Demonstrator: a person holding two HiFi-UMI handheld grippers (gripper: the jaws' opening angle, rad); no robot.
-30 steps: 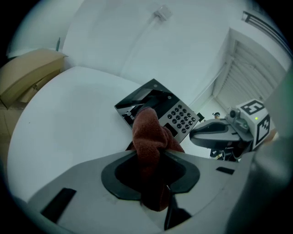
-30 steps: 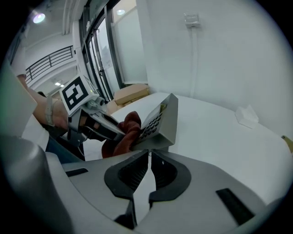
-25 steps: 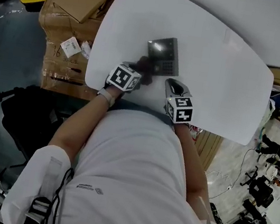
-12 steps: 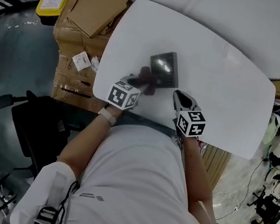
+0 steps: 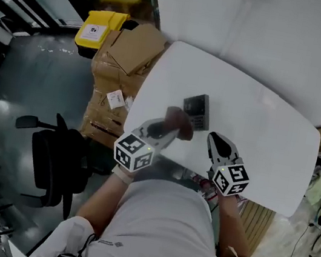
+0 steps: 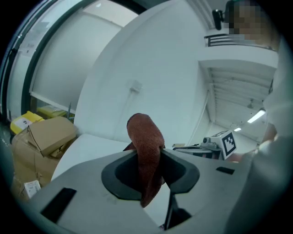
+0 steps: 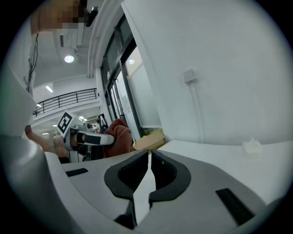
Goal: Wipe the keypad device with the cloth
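Firmly, left tool [image 6: 147, 154] clamps the cloth [image 6: 143, 132] (brownish-red); right tool [image 7: 149, 156] closed, empty.

You are standing at a white bench [image 5: 270, 132] with rounded corners. The keypad device [image 5: 196, 111] is lying flat on it, screen end pointing away from you, close to your edge and left of the middle. A small white object [image 7: 252, 148] is sitting farther out, well apart from the device.
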